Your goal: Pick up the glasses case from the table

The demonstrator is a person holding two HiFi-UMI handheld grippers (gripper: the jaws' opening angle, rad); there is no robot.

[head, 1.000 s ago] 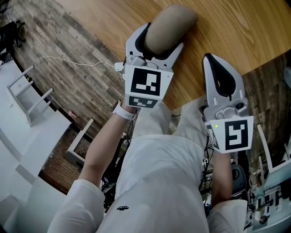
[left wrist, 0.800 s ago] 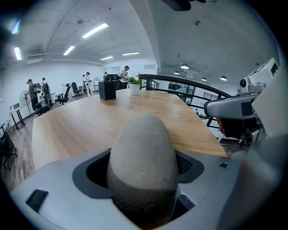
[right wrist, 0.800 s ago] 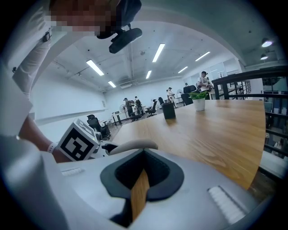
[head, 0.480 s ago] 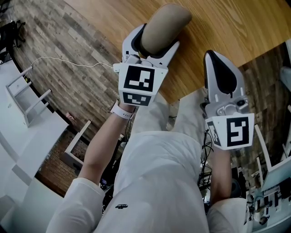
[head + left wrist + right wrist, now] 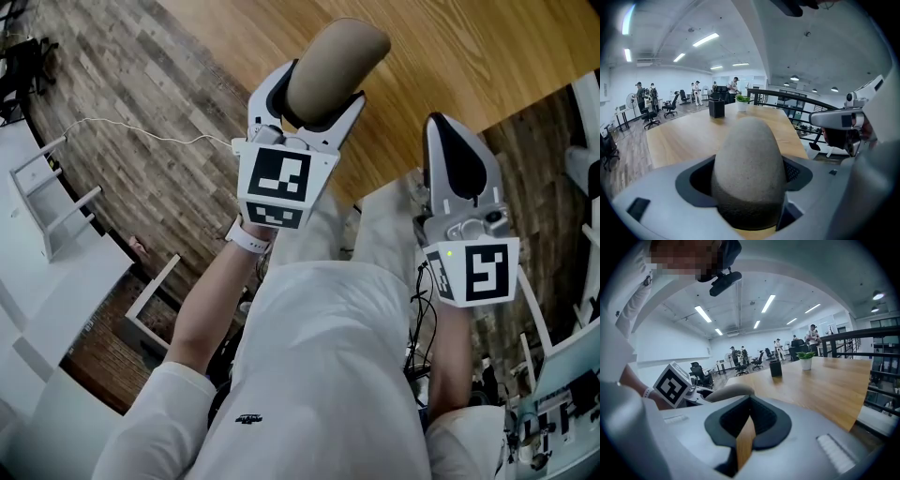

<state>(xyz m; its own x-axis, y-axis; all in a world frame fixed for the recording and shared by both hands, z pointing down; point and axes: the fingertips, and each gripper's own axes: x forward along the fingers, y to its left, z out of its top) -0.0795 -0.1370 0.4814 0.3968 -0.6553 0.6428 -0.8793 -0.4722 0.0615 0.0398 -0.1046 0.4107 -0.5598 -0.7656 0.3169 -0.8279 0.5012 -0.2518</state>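
Observation:
The glasses case (image 5: 336, 58) is a tan, rounded oblong. My left gripper (image 5: 323, 82) is shut on its near end and holds it above the wooden table (image 5: 469, 47), with the far end sticking out past the fingers. In the left gripper view the case (image 5: 747, 168) fills the space between the jaws of the left gripper (image 5: 749, 192). My right gripper (image 5: 442, 127) hangs to the right of it near the table's edge, shut with nothing in it. In the right gripper view the right gripper (image 5: 747, 423) shows only a thin slit between its pads.
A black pen holder (image 5: 716, 108) and a potted plant (image 5: 742, 102) stand at the table's far end. Several people and office chairs are farther back. On the floor at left lie white shelf frames (image 5: 56, 197) and a cable (image 5: 141, 127). A dark railing (image 5: 797, 101) runs at right.
Both grippers have risen toward the camera. The case has come up with the left gripper and now sits higher over the table. The jaws have kept their setting.

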